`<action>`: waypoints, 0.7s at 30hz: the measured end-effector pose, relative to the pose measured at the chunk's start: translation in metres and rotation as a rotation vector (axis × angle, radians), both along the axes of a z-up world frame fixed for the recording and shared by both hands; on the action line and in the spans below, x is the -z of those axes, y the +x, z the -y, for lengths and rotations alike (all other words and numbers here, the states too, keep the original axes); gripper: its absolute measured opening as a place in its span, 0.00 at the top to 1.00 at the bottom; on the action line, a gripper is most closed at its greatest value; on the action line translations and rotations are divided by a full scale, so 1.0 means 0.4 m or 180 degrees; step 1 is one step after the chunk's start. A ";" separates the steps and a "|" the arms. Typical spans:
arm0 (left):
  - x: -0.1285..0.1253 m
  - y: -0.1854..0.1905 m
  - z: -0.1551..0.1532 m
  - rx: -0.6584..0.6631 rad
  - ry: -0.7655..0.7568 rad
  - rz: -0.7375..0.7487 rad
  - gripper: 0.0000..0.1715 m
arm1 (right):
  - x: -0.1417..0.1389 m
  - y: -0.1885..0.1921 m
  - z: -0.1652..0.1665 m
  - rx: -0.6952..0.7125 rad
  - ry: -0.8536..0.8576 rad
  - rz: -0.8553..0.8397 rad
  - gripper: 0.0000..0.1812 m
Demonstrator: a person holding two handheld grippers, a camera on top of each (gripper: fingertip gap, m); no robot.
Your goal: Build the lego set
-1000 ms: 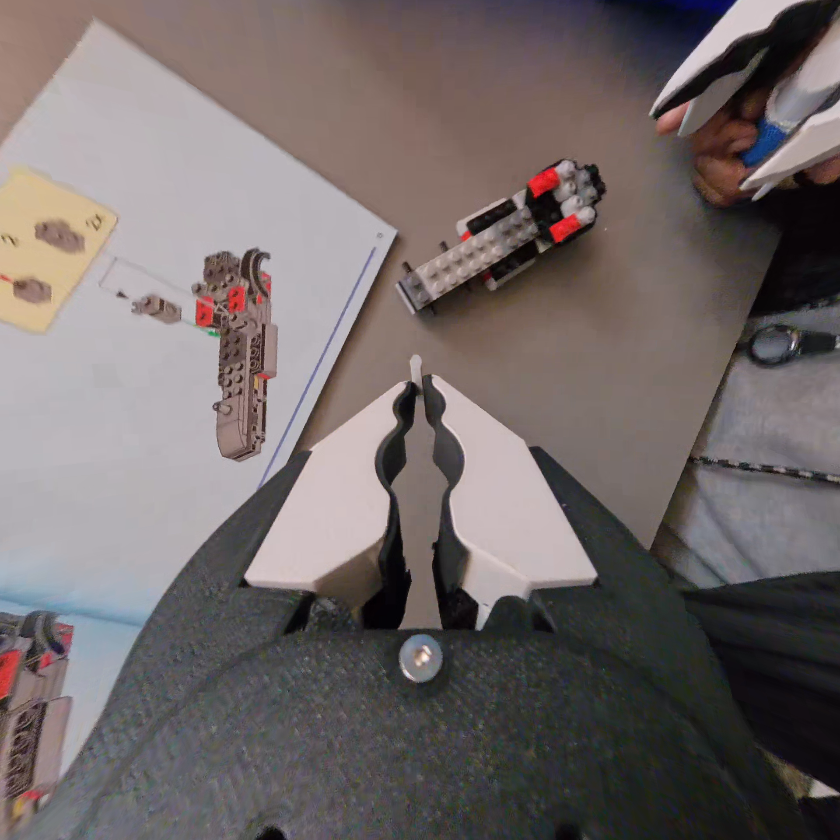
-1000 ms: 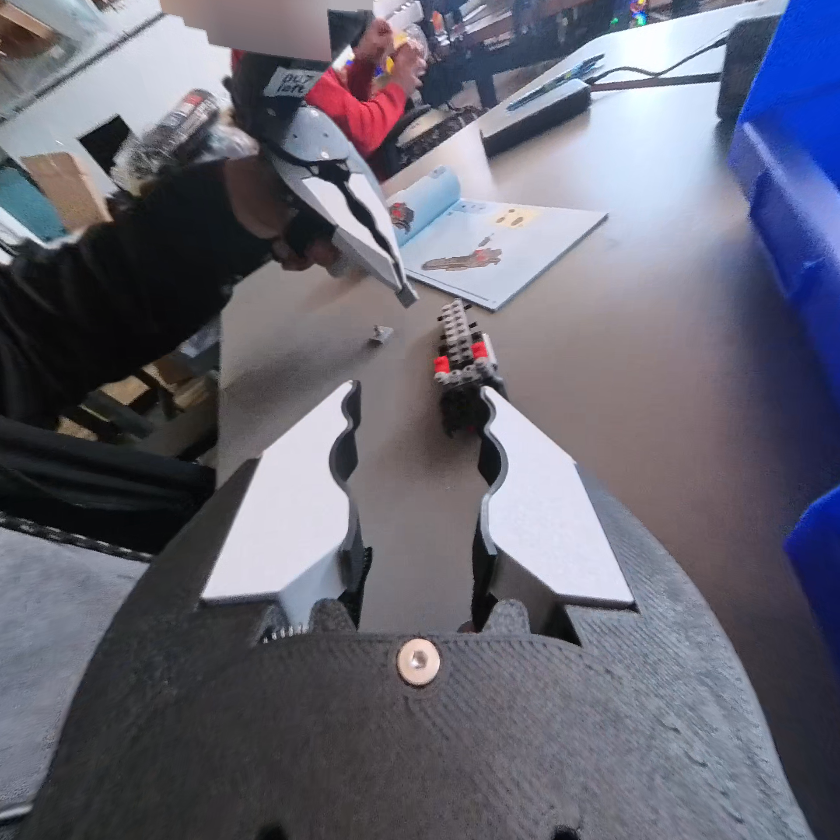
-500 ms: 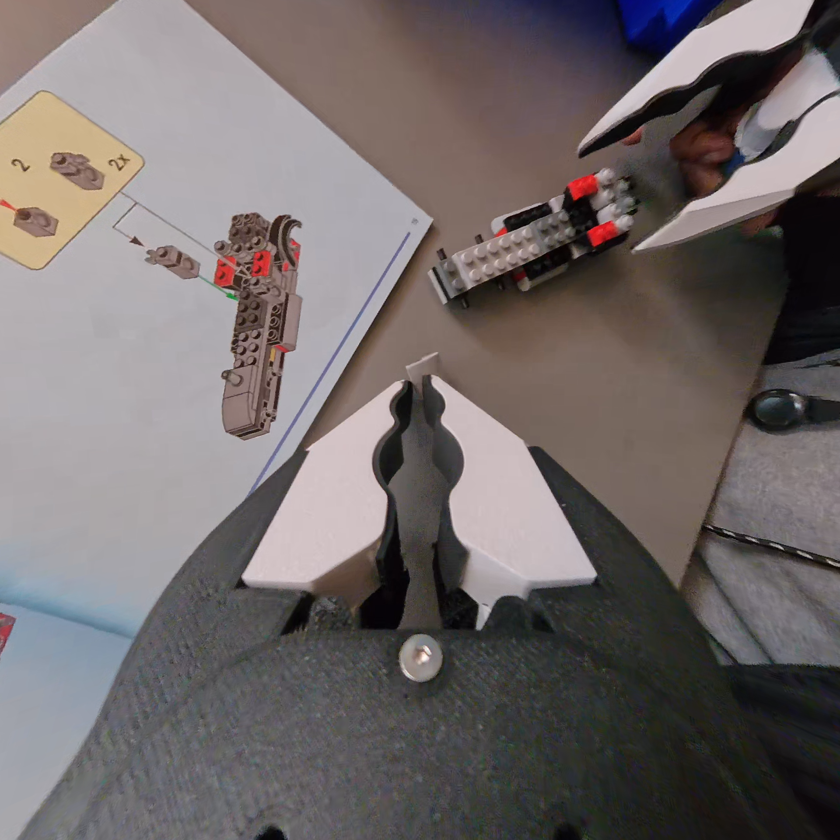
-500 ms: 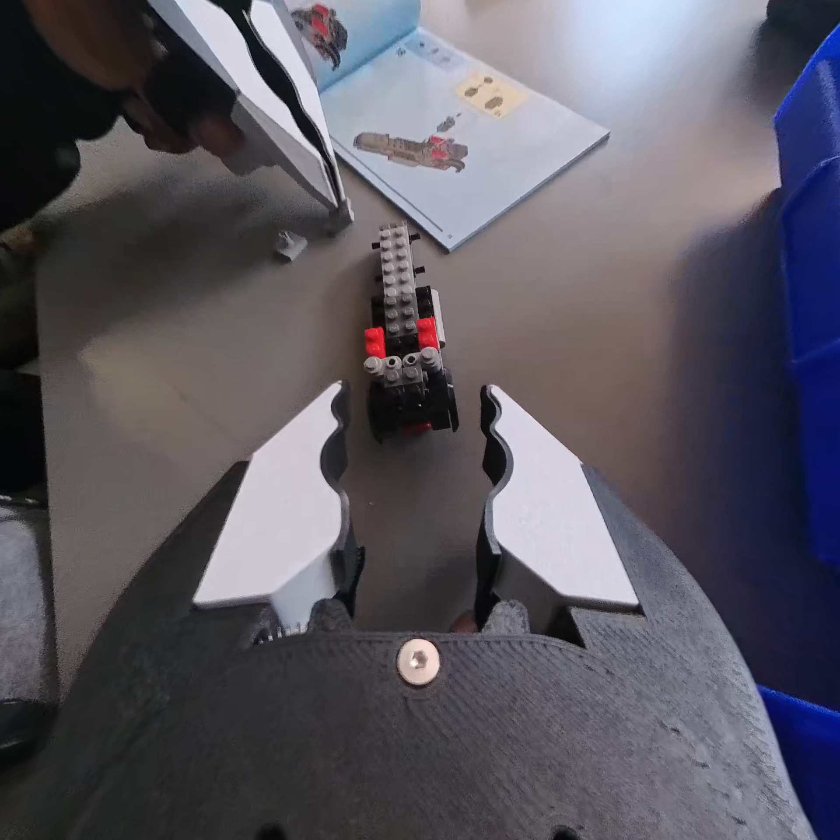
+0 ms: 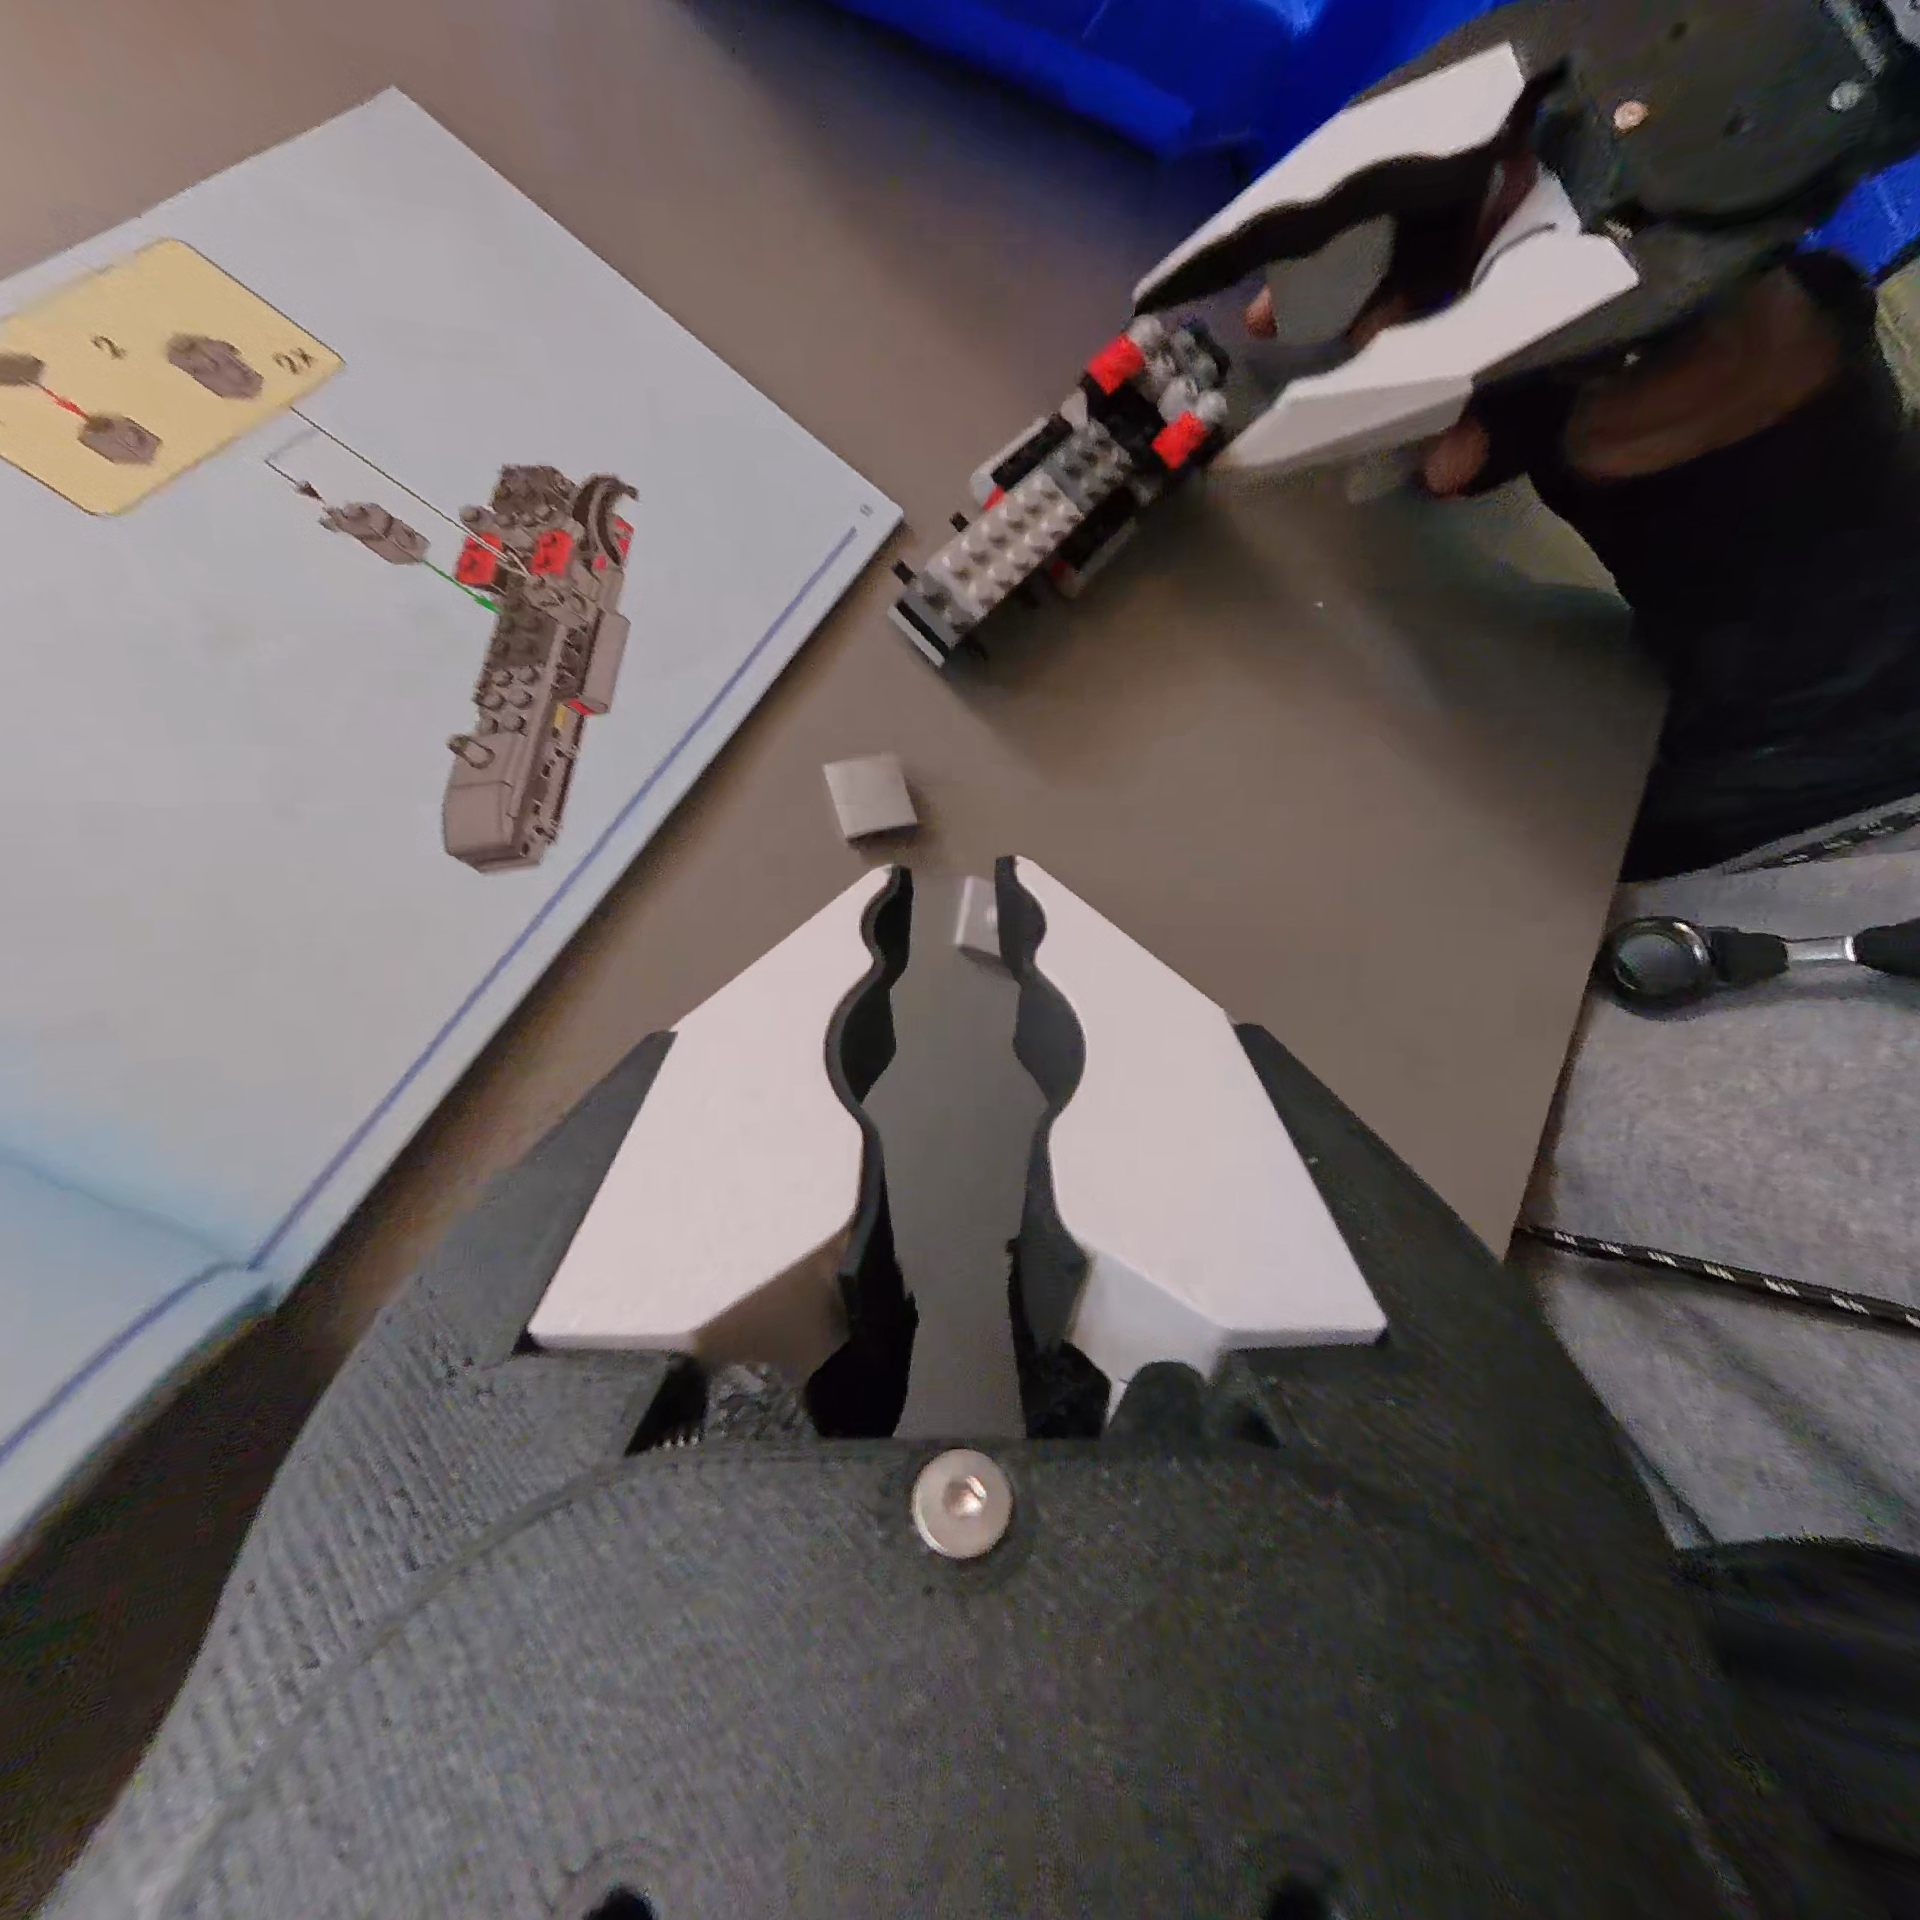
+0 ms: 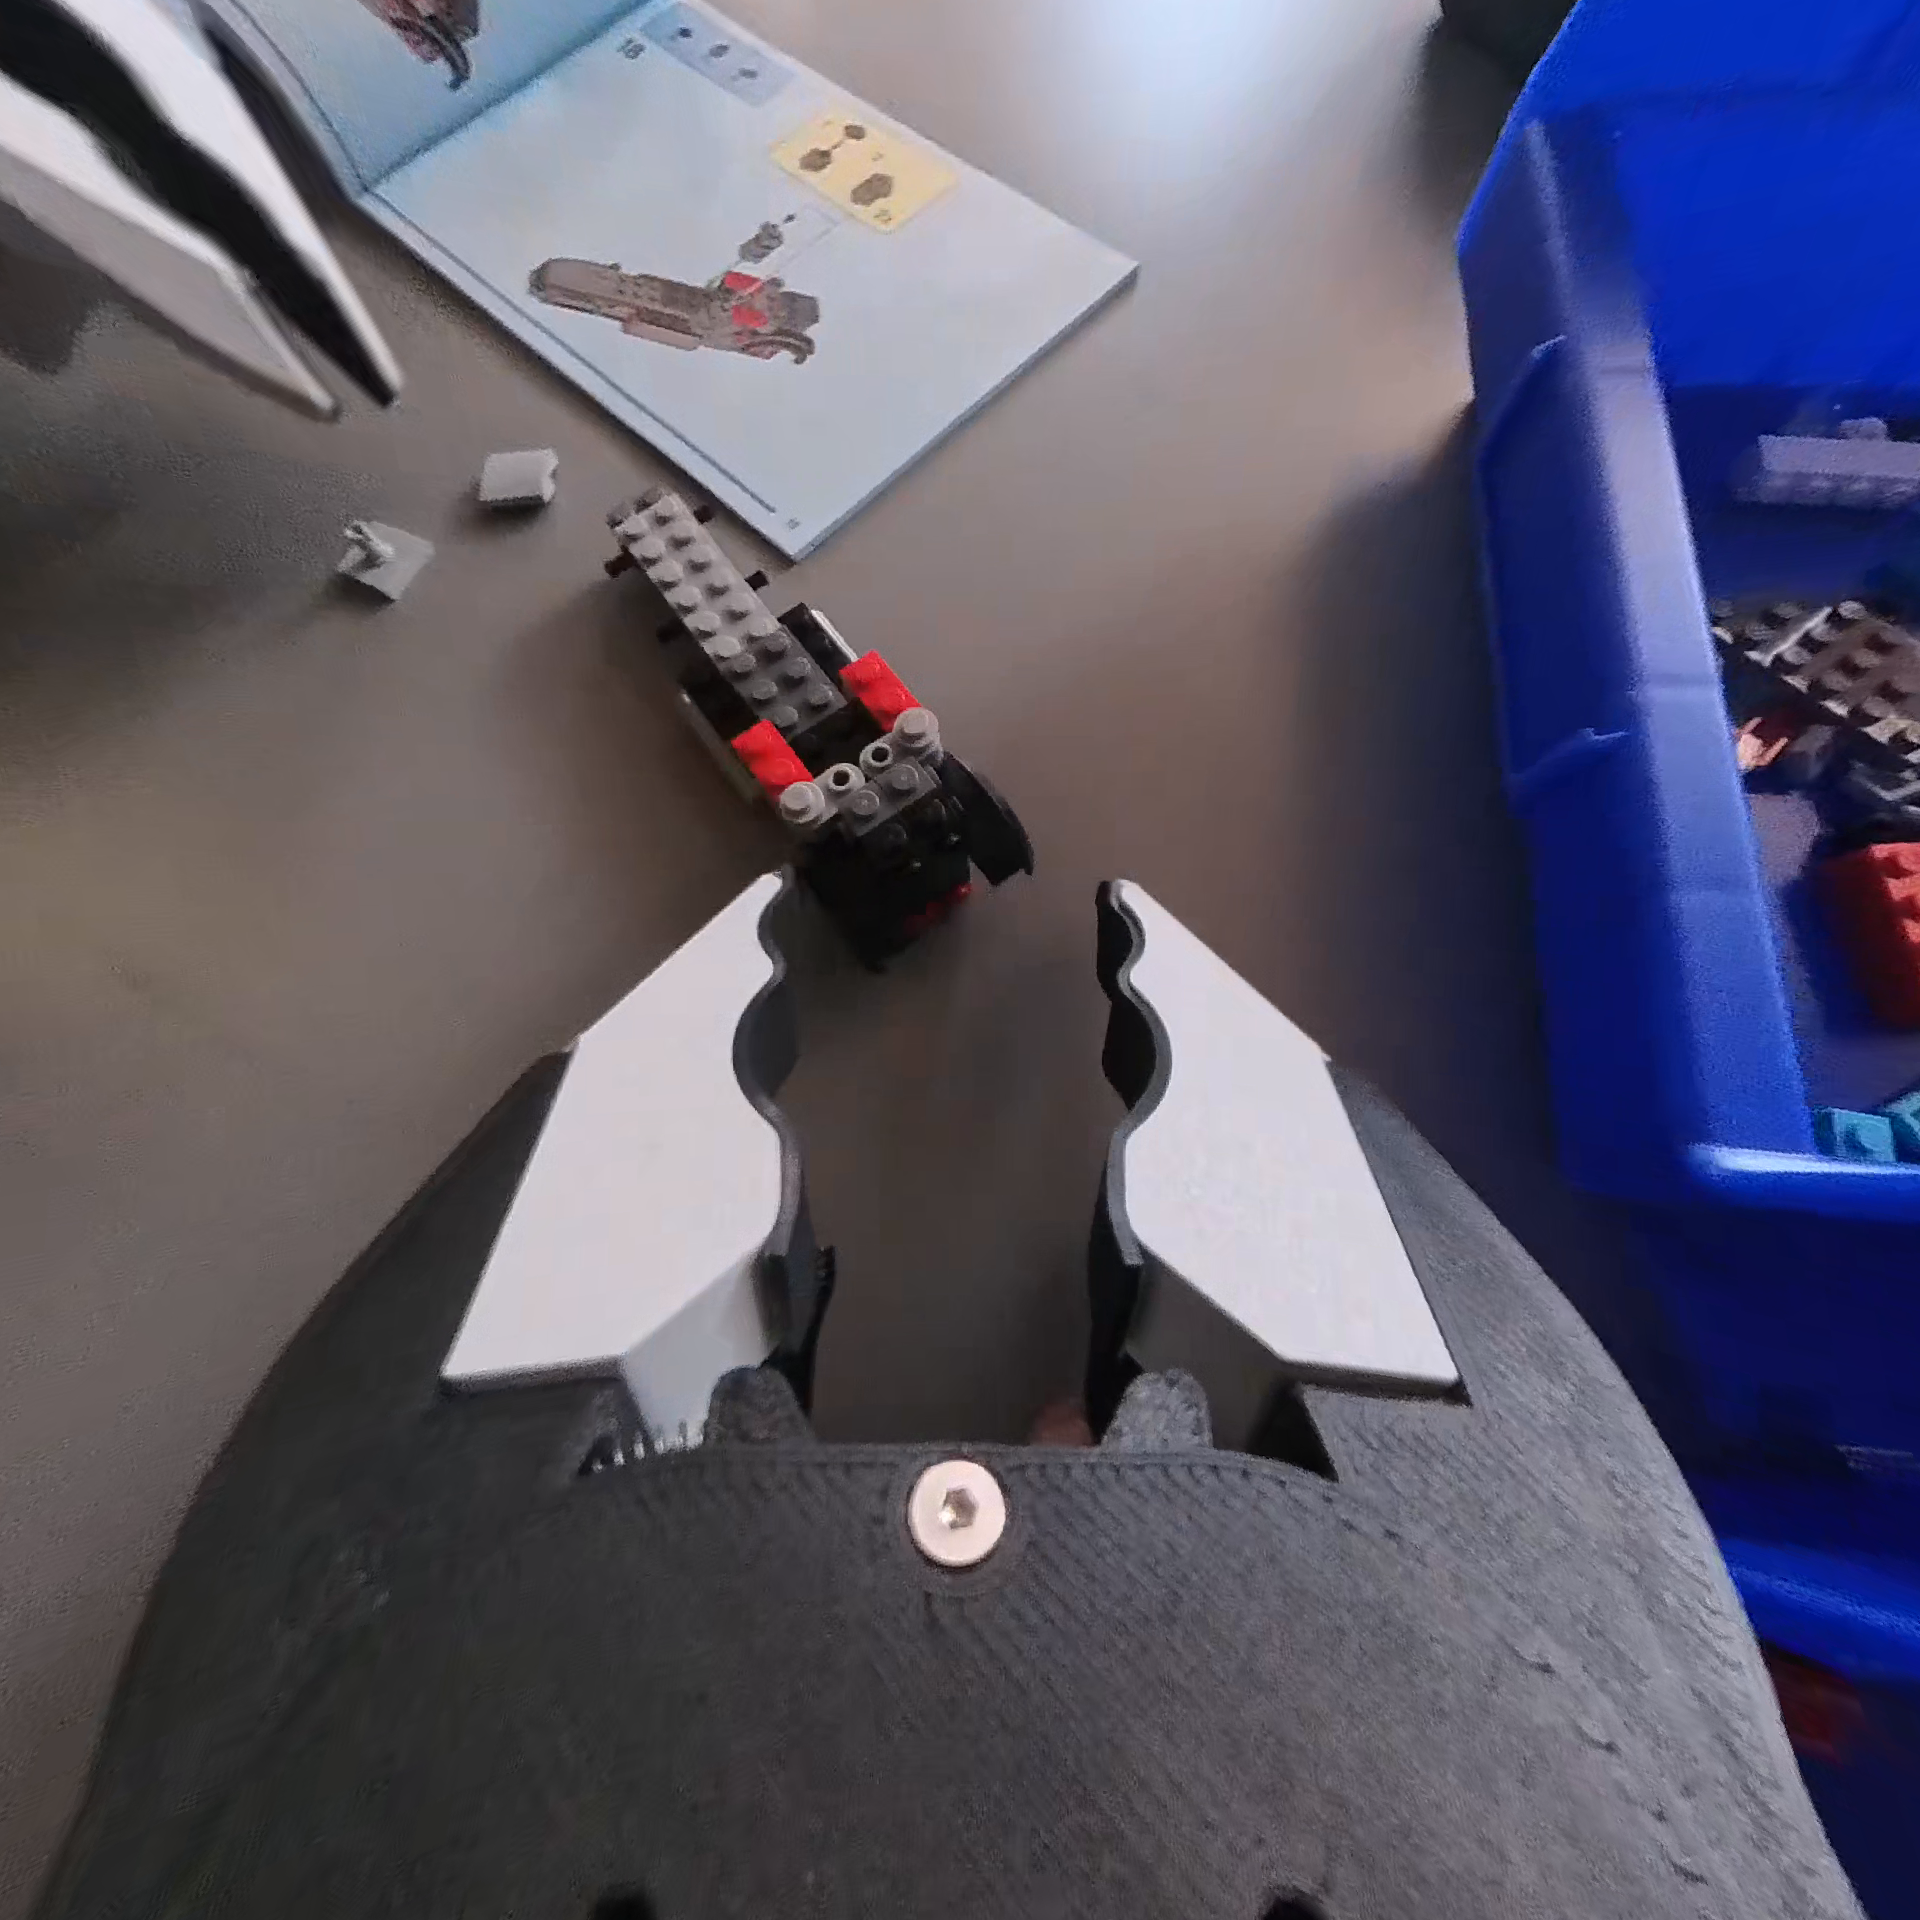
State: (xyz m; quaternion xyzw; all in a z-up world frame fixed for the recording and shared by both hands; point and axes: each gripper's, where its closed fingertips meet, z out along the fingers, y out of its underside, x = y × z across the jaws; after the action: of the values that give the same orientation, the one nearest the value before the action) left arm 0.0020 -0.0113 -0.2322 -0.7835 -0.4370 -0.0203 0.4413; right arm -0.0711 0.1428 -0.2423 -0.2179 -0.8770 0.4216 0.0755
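Note:
The part-built lego model [image 5: 1049, 509], grey, black and red, lies on the dark table [image 5: 1299, 831]. In the right wrist view the model [image 6: 769, 686] has its black rear end just ahead of my right gripper [image 6: 940, 894], which is open and empty. My left gripper [image 5: 951, 873] is open with a narrow gap. One small grey piece [image 5: 977, 914] lies on the table by its right fingertip. A second grey piece [image 5: 871, 795] lies just beyond. Both pieces show in the right wrist view [image 6: 382, 556] [image 6: 514, 478], below the left gripper [image 6: 353, 395].
An open instruction booklet [image 5: 312, 675] lies left of the model, close to it [image 6: 831, 343]. A blue bin [image 6: 1621, 727] with loose bricks stands on the right. The table edge and a person's lap [image 5: 1745, 1091] are at the right of the left wrist view.
My left gripper has opened and let go of the small grey piece, which now lies on the table. My right gripper has moved up to the model's rear end.

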 end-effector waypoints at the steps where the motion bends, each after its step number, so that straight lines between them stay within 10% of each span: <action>1: 0.004 0.011 -0.001 0.0007 -0.0012 0.0020 0.90 | 0.001 -0.005 -0.001 0.0029 0.0011 -0.0005 0.68; 21: 0.029 0.037 -0.052 0.0170 -0.0161 -0.0005 0.89 | -0.077 -0.006 0.031 0.0099 -0.0447 -0.0117 0.70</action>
State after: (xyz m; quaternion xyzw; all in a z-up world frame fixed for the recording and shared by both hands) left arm 0.0169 0.0096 -0.2437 -0.8058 -0.4159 -0.0204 0.4210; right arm -0.0735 0.1304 -0.2117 -0.2284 -0.8402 0.4848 0.0827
